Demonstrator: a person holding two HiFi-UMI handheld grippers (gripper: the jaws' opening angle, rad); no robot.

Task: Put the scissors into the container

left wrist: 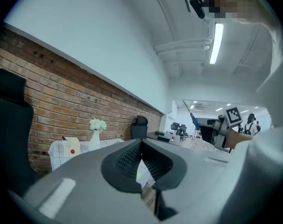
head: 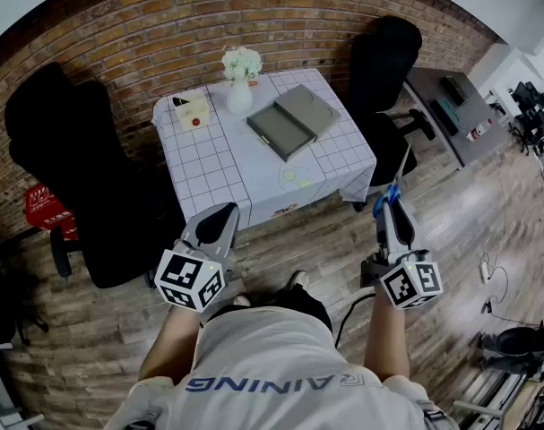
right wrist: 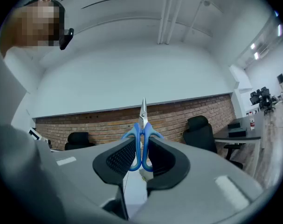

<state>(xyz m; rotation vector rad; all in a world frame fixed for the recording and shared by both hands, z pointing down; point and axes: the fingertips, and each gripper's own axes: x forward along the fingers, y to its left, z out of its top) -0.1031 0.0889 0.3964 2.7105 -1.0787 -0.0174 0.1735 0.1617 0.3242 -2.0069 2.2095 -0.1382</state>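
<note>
The scissors (head: 394,188) have blue handles and steel blades that point up and forward; my right gripper (head: 390,208) is shut on the handles, in the air to the right of the table. In the right gripper view the scissors (right wrist: 142,136) stand upright between the pads (right wrist: 125,155). From the left gripper view they (left wrist: 192,116) show at the far right. An open grey container (head: 273,130) lies on the checkered table (head: 218,164), its lid beside it. My left gripper (head: 220,217) is shut and empty, before the table's front edge.
A white vase of flowers (head: 240,86) and a small cream box with a red dot (head: 193,112) stand at the table's back left. Black office chairs (head: 83,173) (head: 384,65) flank the table. A grey desk (head: 451,110) stands at right. Brick wall behind.
</note>
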